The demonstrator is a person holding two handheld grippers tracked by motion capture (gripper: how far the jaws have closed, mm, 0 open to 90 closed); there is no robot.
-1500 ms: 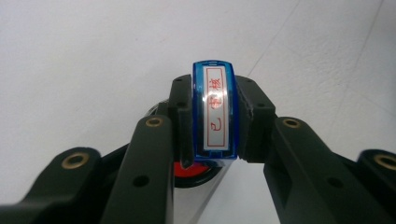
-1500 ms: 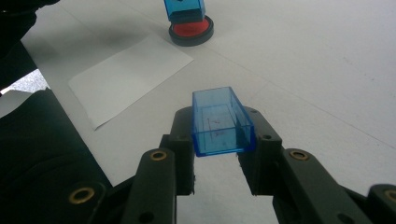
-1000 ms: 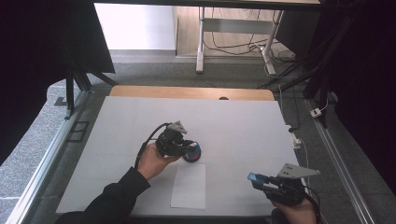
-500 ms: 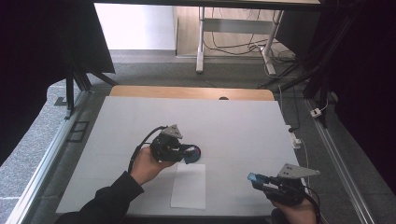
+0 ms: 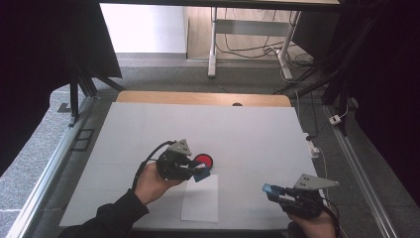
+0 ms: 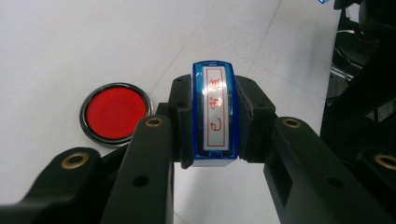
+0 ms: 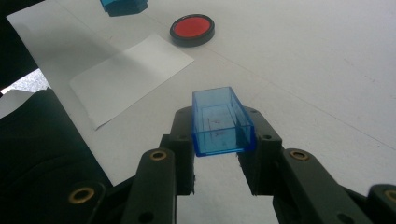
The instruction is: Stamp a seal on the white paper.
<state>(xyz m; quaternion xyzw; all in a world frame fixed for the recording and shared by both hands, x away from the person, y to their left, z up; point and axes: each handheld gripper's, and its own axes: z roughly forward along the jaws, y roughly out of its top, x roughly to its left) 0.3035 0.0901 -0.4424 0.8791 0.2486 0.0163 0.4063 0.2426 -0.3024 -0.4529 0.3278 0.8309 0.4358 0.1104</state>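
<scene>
Stamping step: press the blue rectangular plastic stamp flat and square onto the white paper sheet, avoiding tilt.
Left tool: jaws clamped on the stamp, its red-lettered face showing; near middle of the white desk.
Round red ink pad in black metal tin: just beside the stamp, far side.
Paper: just near of the stamp.
Right tool: pinching the clear blue plastic stamp cap, near right.
</scene>
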